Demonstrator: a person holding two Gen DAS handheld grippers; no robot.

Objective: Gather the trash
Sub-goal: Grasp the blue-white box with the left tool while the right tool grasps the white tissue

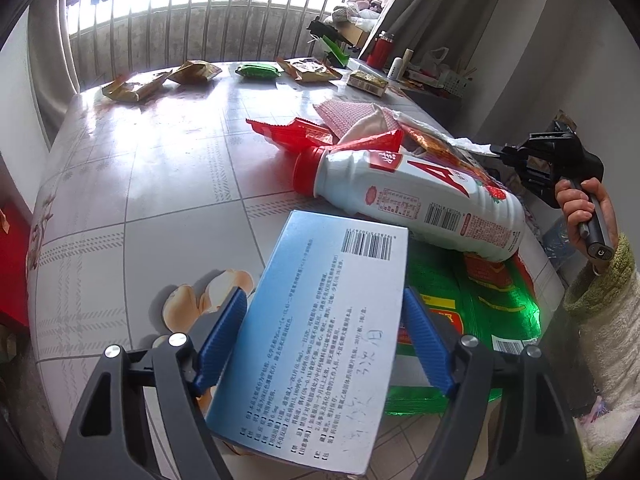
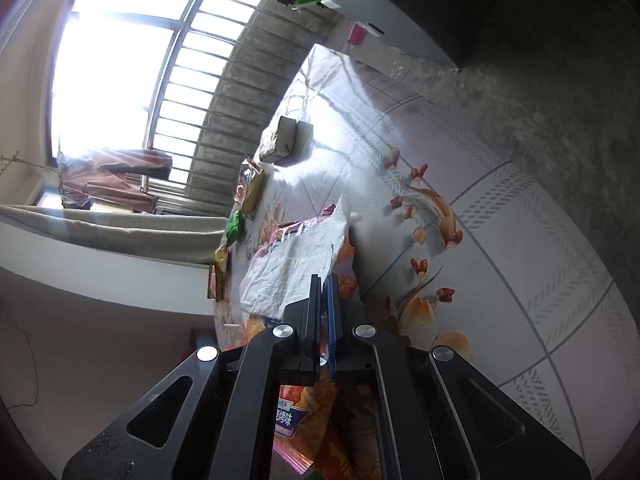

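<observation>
Box: a flat blue-and-white printed carton (image 1: pixel 316 344) sits between the 2 blue ribbed pads of the left gripper (image 1: pixel 324 340); both pads lie against its long edges, clamped on it. Its long axis runs away from the camera, tilted a little to the right, with the barcode end farthest away.
Bottle: a white plastic bottle (image 1: pixel 420 204) with a red cap lies on its side just beyond the box. The cap points left, the base right; its long axis runs across the view, sloping down to the right.
Green packet: a shiny green wrapper (image 1: pixel 492 304) lies flat under the bottle's base and beside the box.
Red wrappers: crumpled red and patterned wrappers (image 1: pixel 304 136) are heaped behind the bottle's neck.
Right gripper: the right gripper (image 2: pixel 325 280) has its fingers pressed together on the near edge of a white paper towel (image 2: pixel 296 268) that lies on a pink snack bag (image 2: pixel 280 240). The left wrist view shows a hand (image 1: pixel 580 212) on its handle.
Surface: a table (image 1: pixel 160 184) under a glossy checked cloth with floral print; 5 more packets line its far edge.
Room: barred window (image 1: pixel 200 8) with bright daylight, curtains at both sides, clothes hanging outside.
</observation>
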